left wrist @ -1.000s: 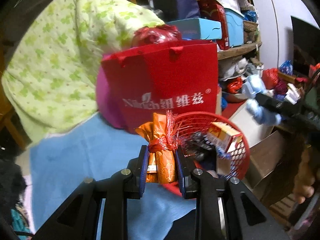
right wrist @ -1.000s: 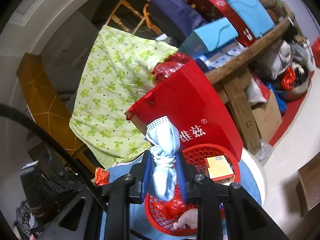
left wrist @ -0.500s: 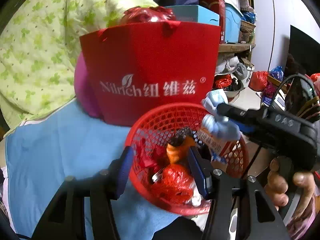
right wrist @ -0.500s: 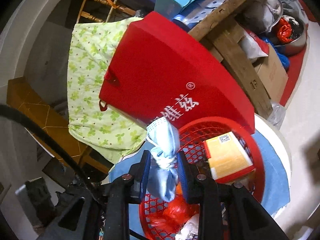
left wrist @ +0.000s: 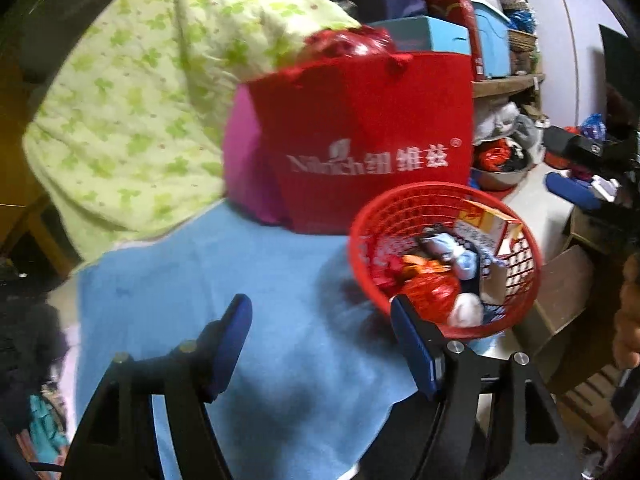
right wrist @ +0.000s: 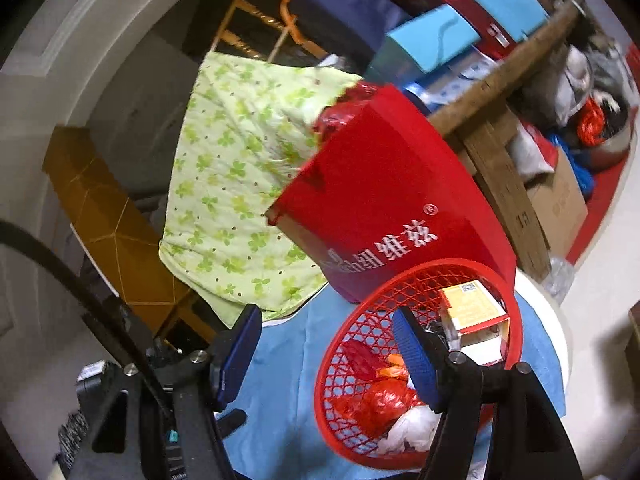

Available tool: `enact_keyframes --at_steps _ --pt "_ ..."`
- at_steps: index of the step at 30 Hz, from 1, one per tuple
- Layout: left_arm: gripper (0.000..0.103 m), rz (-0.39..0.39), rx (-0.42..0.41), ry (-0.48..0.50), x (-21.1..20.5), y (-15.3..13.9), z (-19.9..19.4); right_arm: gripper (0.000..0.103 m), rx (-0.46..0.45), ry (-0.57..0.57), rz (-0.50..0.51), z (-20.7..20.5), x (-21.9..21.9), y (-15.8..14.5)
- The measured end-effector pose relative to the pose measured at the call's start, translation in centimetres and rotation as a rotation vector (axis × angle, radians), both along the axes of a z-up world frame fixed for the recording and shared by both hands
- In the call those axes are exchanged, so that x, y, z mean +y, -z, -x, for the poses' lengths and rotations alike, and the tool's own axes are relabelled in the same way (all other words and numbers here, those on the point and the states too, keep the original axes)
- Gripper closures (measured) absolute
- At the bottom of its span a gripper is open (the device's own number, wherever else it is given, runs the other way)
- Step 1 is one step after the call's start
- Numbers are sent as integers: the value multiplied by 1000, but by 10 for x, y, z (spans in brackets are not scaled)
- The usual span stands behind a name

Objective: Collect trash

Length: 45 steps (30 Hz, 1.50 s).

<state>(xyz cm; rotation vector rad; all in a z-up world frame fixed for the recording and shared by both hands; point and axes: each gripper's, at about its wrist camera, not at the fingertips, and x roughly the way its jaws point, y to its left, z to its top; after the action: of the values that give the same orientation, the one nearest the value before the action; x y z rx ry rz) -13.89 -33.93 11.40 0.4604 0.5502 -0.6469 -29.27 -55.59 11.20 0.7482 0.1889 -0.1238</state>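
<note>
A red mesh basket [left wrist: 362, 236] sits on a blue cloth [left wrist: 200, 280] and also shows in the right wrist view [right wrist: 516, 320]. It holds an orange wrapper [left wrist: 424, 268], a light blue face mask [left wrist: 464, 262], a yellow box [left wrist: 488, 220], red plastic [left wrist: 432, 292] and white crumpled paper [right wrist: 408, 424]. My left gripper [left wrist: 320, 340] is open and empty over the cloth, left of the basket. My right gripper [right wrist: 326, 348] is open and empty above the basket's left rim.
A red gift bag [left wrist: 372, 132] stands right behind the basket, with a pink bag [left wrist: 240, 176] beside it. A green patterned quilt [left wrist: 140, 100] hangs at the left. A cluttered wooden shelf [right wrist: 500, 80] and cardboard boxes [right wrist: 560, 204] stand at the right.
Both grippers have opened. The orange wrapper left my left gripper and the blue mask left my right gripper; both now lie in the basket. My left gripper has pulled back to the left.
</note>
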Motion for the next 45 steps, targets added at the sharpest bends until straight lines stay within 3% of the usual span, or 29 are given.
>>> enact_keyframes --at_steps 17,20,21,45 --pt "30 62 -89 -161 84 -37 6 31 127 37 300 -2 87 -46" --pt "21 77 -96 -172 93 -41 8 31 130 37 345 1 98 -53" --pt "16 83 -102 -175 96 -42 9 31 129 33 354 2 101 -55" --pt "16 145 -137 -198 132 -62 33 29 169 34 428 22 133 -74"
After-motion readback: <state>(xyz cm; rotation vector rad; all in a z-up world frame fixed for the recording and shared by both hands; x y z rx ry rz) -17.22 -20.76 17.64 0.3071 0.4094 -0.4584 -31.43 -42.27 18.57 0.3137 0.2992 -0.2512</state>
